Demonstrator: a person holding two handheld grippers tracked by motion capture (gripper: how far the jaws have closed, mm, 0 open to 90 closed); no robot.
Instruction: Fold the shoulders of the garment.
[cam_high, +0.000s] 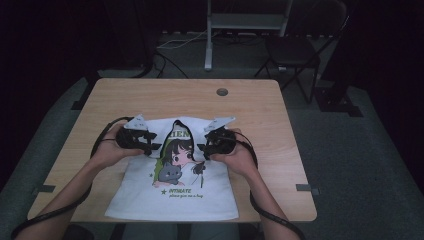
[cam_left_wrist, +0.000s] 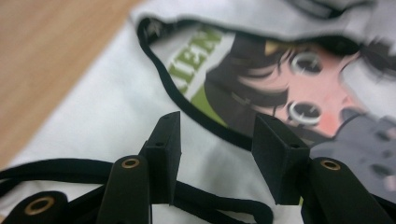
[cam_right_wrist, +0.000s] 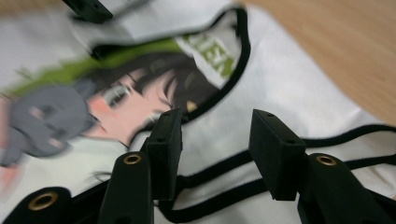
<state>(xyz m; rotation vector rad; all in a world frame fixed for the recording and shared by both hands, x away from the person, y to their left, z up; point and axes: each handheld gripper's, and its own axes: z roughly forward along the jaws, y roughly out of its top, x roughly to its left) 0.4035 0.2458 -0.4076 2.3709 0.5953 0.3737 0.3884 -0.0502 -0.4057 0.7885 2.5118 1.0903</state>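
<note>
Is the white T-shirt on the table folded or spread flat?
Partly folded. The top of the white T-shirt is turned down over the cartoon print, its black-trimmed neckline lying across the picture; the lower part lies spread on the table.

White T-shirt lay flat, lower centre of high view, hem near bottom edge. Black-trimmed top part folded down over cartoon girl print; green lettering below print. Fabric smooth, slightly rumpled at fold.

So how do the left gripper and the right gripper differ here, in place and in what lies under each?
The left gripper sits at the left edge of the folded white T-shirt, the right gripper at its right edge. The left gripper's jaws point right toward the print; the right gripper's point left. Both stand open over the cloth with black trim beneath, gripping nothing.
</note>
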